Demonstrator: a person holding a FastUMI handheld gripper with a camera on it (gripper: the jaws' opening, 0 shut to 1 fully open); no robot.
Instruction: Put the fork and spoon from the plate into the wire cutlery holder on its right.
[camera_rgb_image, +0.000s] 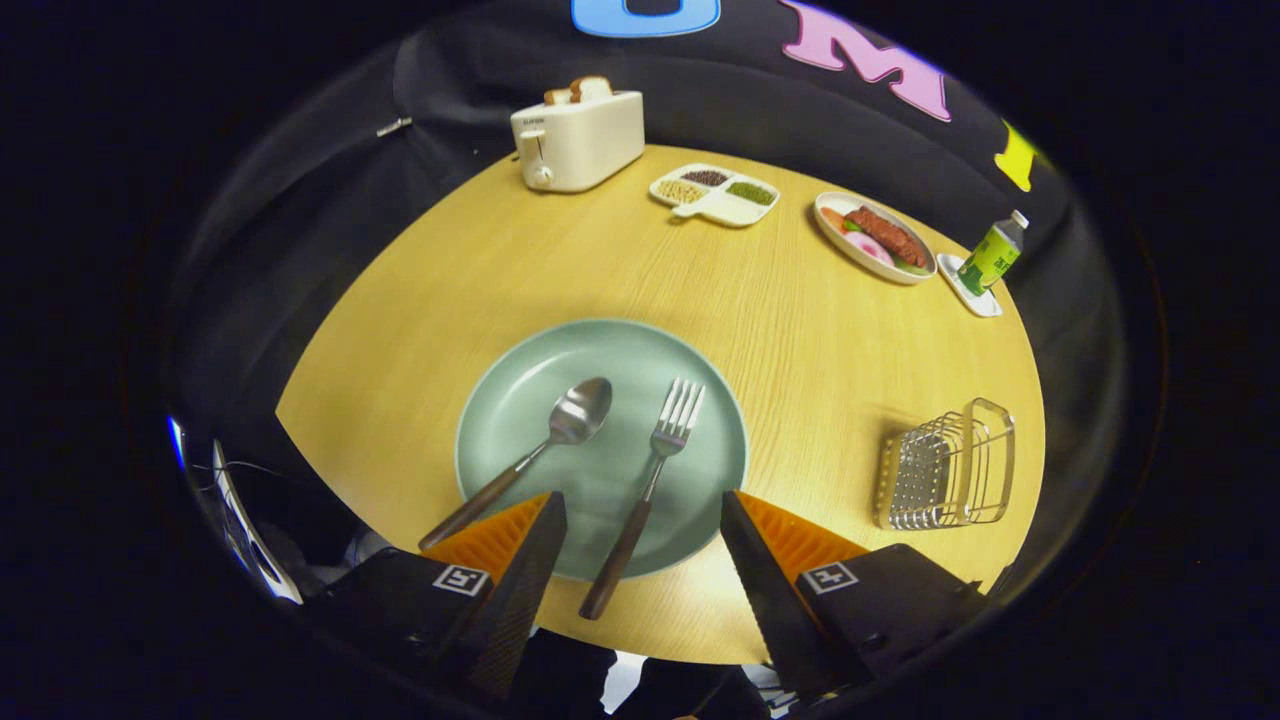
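Observation:
A pale green plate (520, 400) lies on the wooden table just ahead of my fingers. On it rest a spoon (575, 415) to the left and a fork (672, 420) to the right, both with dark handles pointing back toward me. The fork's handle reaches over the plate's near rim, into the gap between my fingers. My gripper (640, 500) hovers above the plate's near edge, open, touching neither utensil. The wire cutlery holder (945, 467) stands to the right of the plate, beyond my right finger.
At the table's far side stand a white toaster (578, 140) with bread in it, a divided dish (715, 192) of beans, a plate of food (875, 238) and a green bottle (992, 255) on a small coaster. The table's near edge runs just under my fingers.

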